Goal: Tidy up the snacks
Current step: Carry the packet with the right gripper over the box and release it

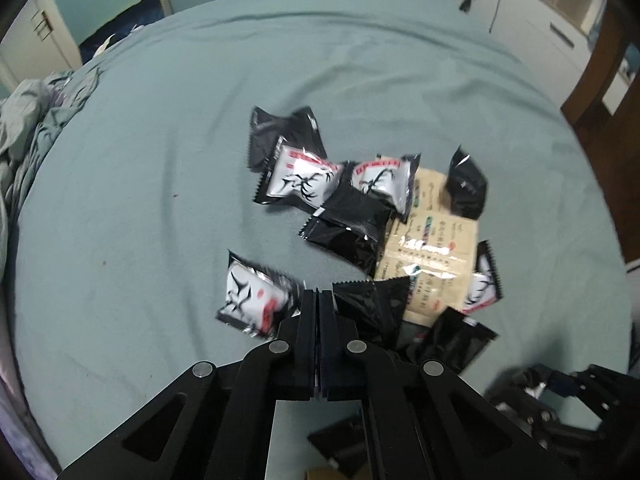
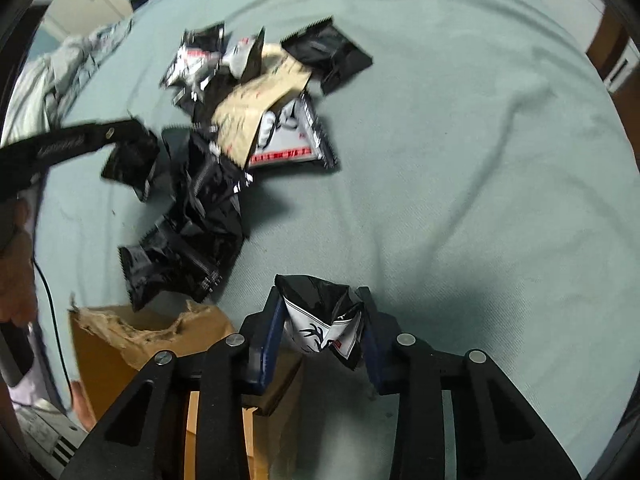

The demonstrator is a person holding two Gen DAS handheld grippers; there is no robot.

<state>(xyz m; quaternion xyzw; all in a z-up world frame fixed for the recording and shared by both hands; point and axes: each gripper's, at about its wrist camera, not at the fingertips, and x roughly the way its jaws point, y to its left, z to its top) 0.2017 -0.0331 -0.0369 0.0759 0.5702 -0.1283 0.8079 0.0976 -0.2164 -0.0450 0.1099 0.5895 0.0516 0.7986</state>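
Several black and white snack packets [image 1: 304, 180] lie scattered on a teal bedsheet [image 1: 160, 160], around a tan snack bag [image 1: 428, 256]. My left gripper [image 1: 319, 294] is shut, its tips beside a black packet [image 1: 372, 304] and a white packet [image 1: 256, 300]; whether it pinches one I cannot tell. In the right wrist view it [image 2: 132, 136] hovers with a black packet [image 2: 130, 162] at its tip. My right gripper [image 2: 322, 300] is shut on a crumpled black-and-white packet [image 2: 324, 320], above the edge of a torn cardboard box [image 2: 132, 340].
A rumpled blanket [image 1: 36, 120] lies at the bed's left. White cabinets [image 1: 520, 12] and a wooden door frame [image 1: 592, 92] stand beyond the bed. The pile [image 2: 224, 120] sits left of centre in the right wrist view. The person's hand [image 2: 16, 264] shows at far left.
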